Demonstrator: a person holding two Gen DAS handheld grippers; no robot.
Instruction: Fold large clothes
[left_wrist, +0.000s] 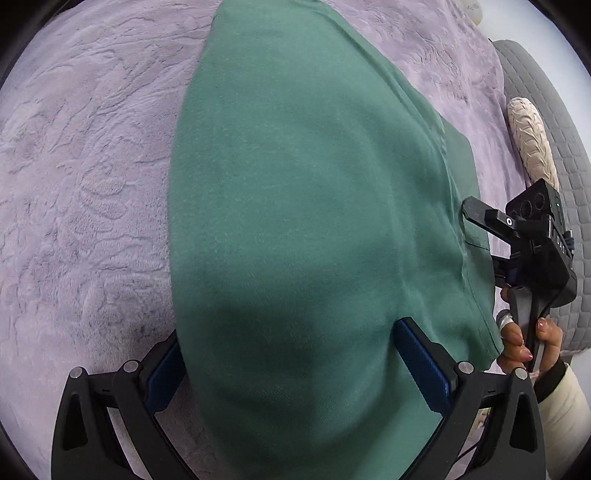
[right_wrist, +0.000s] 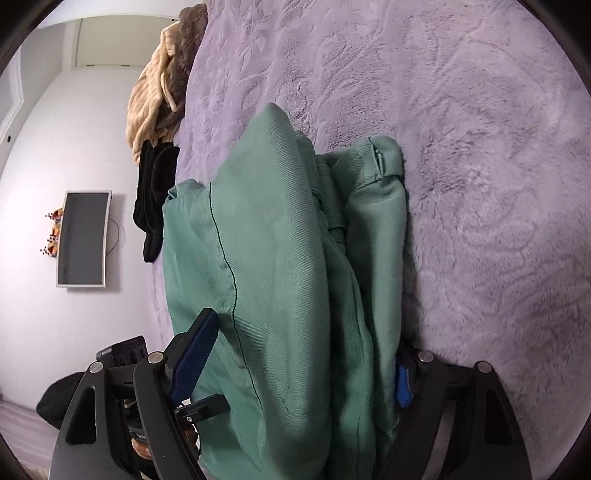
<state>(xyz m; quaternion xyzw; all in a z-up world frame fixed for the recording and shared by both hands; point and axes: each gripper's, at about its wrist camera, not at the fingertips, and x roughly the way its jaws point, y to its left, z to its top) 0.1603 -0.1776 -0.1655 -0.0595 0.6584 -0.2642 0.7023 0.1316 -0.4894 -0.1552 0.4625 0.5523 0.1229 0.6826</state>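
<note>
Green trousers (left_wrist: 303, 229) fill both views, lying folded on the lilac bed cover (left_wrist: 85, 177). Left gripper (left_wrist: 295, 373) jaws clamp a thick fold; right gripper (right_wrist: 295, 373) jaws likewise grip bunched cloth.

Bed w/ lilac embossed plush blanket (right_wrist: 461, 147), green garment (left_wrist: 303, 221) on it, beige (right_wrist: 147, 103) & black clothes (right_wrist: 153, 195) at edge

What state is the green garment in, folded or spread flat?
Folded. In the right wrist view the green garment shows several stacked layers with the waistband doubled over; in the left wrist view it lies as a narrow strip on the purple blanket.
</note>
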